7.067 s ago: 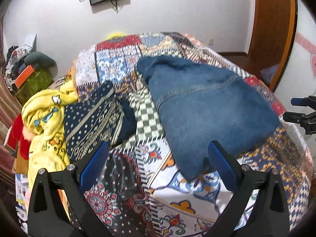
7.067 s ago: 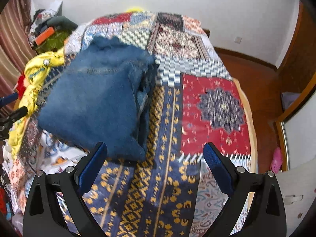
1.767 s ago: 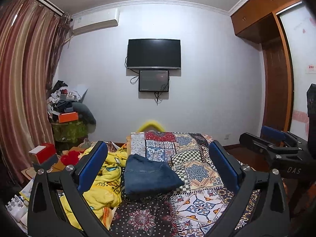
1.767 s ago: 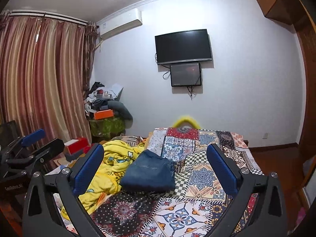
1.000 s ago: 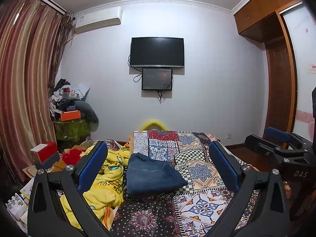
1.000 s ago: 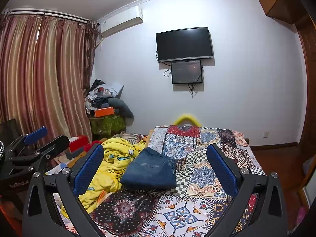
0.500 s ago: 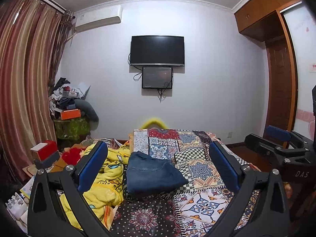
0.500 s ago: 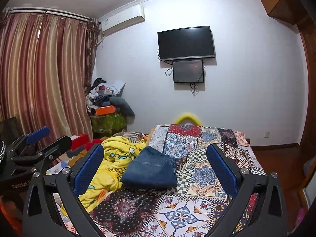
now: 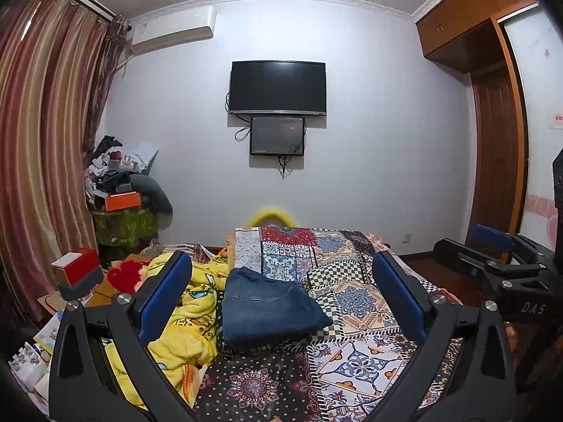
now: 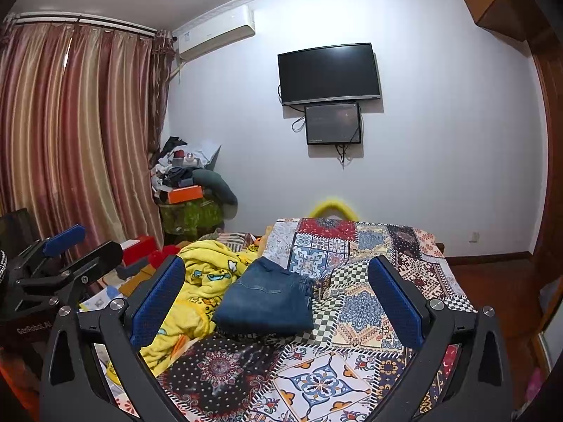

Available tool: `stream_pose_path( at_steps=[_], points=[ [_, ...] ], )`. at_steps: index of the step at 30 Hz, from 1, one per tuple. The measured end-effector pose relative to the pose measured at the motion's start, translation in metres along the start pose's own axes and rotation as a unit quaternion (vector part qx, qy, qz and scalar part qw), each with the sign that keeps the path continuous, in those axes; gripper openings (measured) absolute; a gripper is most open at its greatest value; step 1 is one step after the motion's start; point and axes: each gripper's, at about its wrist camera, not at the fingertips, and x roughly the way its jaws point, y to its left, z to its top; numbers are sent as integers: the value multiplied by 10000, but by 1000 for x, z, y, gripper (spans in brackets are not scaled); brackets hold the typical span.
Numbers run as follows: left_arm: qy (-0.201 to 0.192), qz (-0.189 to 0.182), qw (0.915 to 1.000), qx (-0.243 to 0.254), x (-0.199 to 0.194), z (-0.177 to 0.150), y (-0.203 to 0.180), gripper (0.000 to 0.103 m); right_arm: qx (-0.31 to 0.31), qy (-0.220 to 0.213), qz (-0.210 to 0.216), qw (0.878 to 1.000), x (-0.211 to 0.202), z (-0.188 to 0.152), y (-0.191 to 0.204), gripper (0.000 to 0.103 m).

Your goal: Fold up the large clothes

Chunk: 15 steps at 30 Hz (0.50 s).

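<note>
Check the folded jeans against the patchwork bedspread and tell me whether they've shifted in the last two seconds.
No. The folded jeans lie in the same spot on the patchwork bedspread, beside the yellow blanket; only the cameras drifted slightly.

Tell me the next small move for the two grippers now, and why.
Probably bring the left gripper down toward the crumpled yellow blanket to start on it. The denim garment already lies as a neat folded stack on the patchwork bedspread, both the left and right gripper are open, empty and held back from the bed, and the blanket looks like the nearest unfolded piece.
</note>
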Motion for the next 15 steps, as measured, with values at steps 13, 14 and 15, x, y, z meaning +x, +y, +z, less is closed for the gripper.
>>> stream_pose_path(
  at_steps=[13, 14, 15],
  points=[
    [40, -89, 9999, -24, -1, -1, 0, 103, 53, -39, -51, 10000, 0, 2, -1, 103],
    [45, -101, 9999, -30, -1, -1, -1, 103, 58, -38, -52, 10000, 0, 2, -1, 103],
    [48, -112, 9999, -33, 0, -1, -1, 103, 58, -40, -52, 10000, 0, 2, -1, 103]
  ],
)
